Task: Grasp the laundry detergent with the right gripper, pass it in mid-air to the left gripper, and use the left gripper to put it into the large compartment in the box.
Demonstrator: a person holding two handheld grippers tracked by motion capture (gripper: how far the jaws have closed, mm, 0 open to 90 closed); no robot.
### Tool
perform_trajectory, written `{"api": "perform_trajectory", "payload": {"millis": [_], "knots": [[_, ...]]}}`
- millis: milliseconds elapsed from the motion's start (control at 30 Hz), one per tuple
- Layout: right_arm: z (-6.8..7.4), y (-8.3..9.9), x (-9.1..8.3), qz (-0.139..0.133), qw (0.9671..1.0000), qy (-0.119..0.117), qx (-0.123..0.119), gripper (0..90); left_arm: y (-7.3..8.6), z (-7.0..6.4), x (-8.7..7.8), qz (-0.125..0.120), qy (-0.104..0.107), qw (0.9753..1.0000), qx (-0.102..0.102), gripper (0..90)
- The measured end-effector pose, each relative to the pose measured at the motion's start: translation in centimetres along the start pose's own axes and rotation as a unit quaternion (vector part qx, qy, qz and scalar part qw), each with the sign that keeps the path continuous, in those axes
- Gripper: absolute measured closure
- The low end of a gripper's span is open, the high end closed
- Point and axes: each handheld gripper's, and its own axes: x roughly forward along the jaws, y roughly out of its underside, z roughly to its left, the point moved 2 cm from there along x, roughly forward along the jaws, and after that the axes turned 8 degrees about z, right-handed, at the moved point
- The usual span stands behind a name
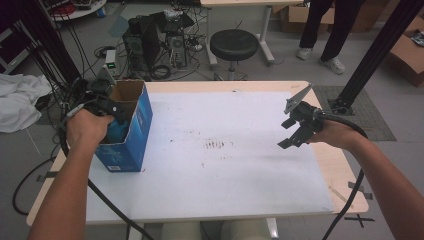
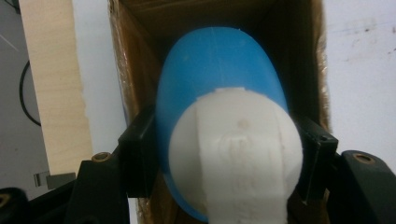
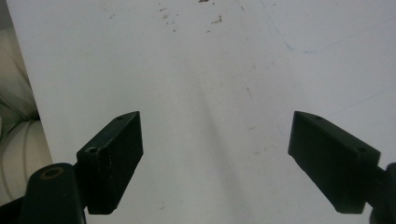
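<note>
Blue-and-white bottle (image 2: 219, 116) clamped in left gripper (image 2: 224, 154) jaws inside open blue box (image 1: 127, 127), right gripper (image 1: 295, 131) jaws apart above white table sheet (image 1: 225, 165)

Right gripper (image 3: 217, 163) jaws wide apart above white table surface (image 3: 210, 70), faint specks.

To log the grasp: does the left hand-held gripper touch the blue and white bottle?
Touching. In the left gripper view, both jaws of the left hand-held gripper press the sides of the blue and white bottle.
</note>
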Motion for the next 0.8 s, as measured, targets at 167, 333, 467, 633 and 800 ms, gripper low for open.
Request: {"api": "perform_trajectory", "payload": {"millis": [167,333,467,633,800], "knots": [[0.0,0.0,0.0,0.001,1.0000,0.000,0.003,17.8,0.1,0.1,0.9,0.004,0.002,1.0000,0.000,37.9],[0.0,0.0,0.1,0.002,1.0000,-0.001,0.002,17.8,0.2,0.1,1.6,0.009,0.002,1.0000,0.002,37.9],[0.0,0.0,0.2,0.004,1.0000,-0.001,0.001,17.8,0.2,0.1,1.7,0.008,0.002,1.0000,0.004,37.9],[-0.1,-0.1,0.2,0.004,1.0000,-0.001,0.000,17.8,0.1,0.2,1.7,0.009,0.003,0.9999,0.004,37.8],[-0.1,0.0,0.2,0.004,1.0000,0.000,0.001,17.8,0.1,0.3,1.8,0.012,0.005,0.9999,0.000,37.6]]}}
